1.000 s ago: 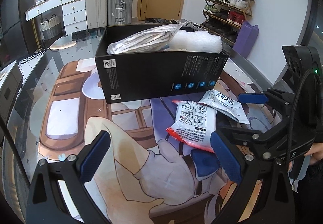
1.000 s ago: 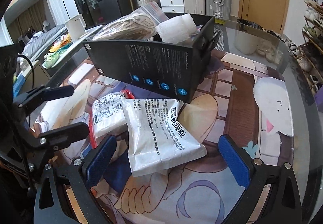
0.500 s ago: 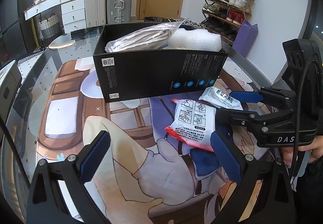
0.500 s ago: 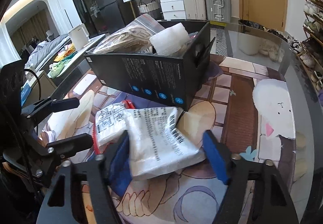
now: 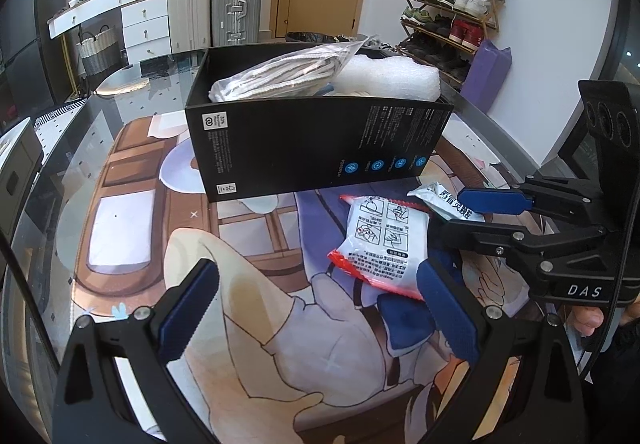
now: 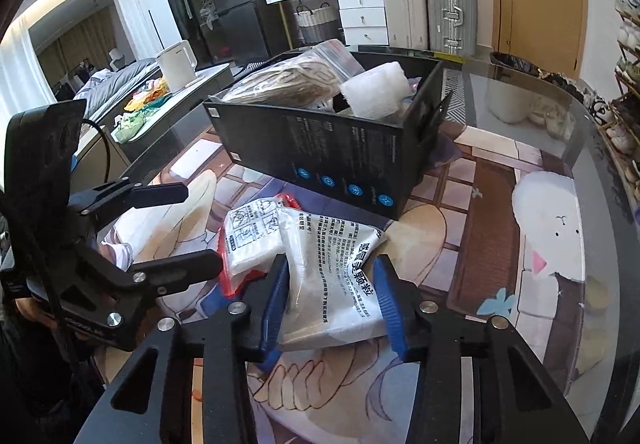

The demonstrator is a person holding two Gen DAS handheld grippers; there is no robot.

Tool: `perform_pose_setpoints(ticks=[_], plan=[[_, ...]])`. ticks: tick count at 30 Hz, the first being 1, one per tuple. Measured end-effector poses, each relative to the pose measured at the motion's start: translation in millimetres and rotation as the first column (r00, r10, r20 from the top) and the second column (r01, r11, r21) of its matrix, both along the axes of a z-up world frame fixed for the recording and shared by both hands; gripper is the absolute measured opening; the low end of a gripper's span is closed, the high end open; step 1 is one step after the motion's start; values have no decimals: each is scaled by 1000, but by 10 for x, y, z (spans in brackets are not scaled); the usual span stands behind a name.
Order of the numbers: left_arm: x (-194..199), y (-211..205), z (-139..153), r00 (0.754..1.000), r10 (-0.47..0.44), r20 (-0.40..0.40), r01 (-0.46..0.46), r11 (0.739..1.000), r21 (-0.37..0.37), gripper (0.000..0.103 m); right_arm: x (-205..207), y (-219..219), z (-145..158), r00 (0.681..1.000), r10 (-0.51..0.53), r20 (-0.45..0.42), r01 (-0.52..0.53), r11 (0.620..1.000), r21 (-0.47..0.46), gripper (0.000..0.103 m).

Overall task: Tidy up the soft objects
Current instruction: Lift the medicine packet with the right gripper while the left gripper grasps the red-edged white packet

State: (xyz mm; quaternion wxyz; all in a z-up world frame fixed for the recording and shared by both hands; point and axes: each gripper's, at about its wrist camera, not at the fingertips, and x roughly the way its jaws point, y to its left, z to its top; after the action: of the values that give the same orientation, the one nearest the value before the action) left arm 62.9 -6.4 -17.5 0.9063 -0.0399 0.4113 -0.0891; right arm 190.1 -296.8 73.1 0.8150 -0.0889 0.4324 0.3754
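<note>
My right gripper (image 6: 332,304) is shut on a white pouch with black print (image 6: 332,268), squeezing its near end on the table mat; the gripper also shows in the left wrist view (image 5: 472,212). A red-edged white packet (image 5: 380,240) lies beside it, partly under the pouch (image 6: 250,236). My left gripper (image 5: 316,312) is open and empty, just left of the packet. A black box (image 5: 312,144) stands behind, holding a clear bag of striped cloth (image 5: 280,76) and a white foam roll (image 5: 388,80).
The glass table carries a printed cartoon mat (image 5: 132,228). A blue cloth patch (image 5: 404,320) lies under the packet. Suitcases, drawers and a shoe rack (image 5: 452,16) stand beyond the table. A white kettle (image 6: 176,64) sits on a counter at left.
My right gripper has closed from wide open onto the white pouch. The left gripper has stayed open and almost still.
</note>
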Motion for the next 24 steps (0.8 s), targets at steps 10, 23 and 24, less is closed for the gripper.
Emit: perform_pose_setpoints(ticks=[10, 23, 24], plan=[[13, 3, -11, 1000, -4, -4, 4, 1000, 6, 100, 28, 14, -49, 1000, 1, -23, -1, 1000, 2, 52], [12, -16, -9, 1000, -5, -4, 5, 1000, 10, 100, -14, 55, -93, 999, 43, 2, -42, 998, -48, 44], [10, -12, -11, 1000, -5, -4, 5, 1000, 9, 100, -15, 54, -91, 999, 43, 2, -43, 998, -49, 41]])
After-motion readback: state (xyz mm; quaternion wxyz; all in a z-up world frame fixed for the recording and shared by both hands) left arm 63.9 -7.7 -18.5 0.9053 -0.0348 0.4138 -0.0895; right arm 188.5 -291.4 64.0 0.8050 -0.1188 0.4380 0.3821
